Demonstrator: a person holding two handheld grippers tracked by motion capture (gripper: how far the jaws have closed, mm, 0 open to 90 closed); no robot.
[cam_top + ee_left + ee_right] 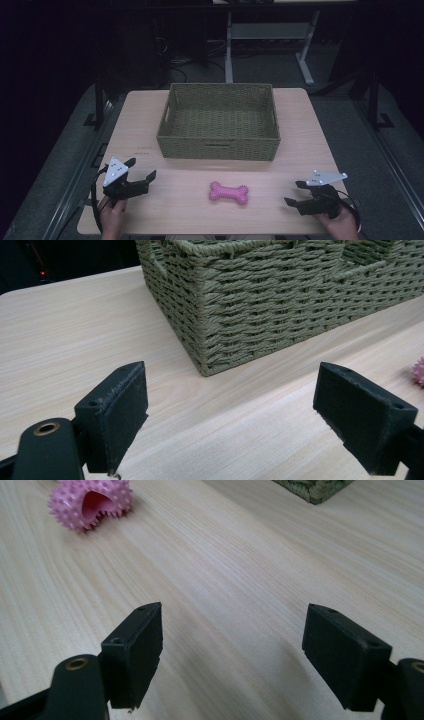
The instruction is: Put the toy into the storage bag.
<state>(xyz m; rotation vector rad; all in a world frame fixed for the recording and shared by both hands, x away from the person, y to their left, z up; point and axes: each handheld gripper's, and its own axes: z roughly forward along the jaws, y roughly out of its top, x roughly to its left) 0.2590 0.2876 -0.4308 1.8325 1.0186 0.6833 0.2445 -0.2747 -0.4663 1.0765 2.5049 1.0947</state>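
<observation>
both tools apart, nothing btwn: left tool (142, 168), right tool (294, 193); pink bone toy (228, 193) on table (300, 125) between them.

The bench (150, 135) has a pale wood-grain top, smooth and matt, with fine streaks running along its length. Toward its far edge stands a basket (218, 146) of olive-green woven cord, coarse and ribbed, twisted strands braided at the rim. Near the front edge lies a pink bone toy (229, 193) that looks like soft rubber, studded all over with small nubs, faintly shiny. The left tongs (139, 169) and right tongs (293, 193) are matt black plastic with slightly grainy pads, each topped by a flat pale-grey plate.
</observation>
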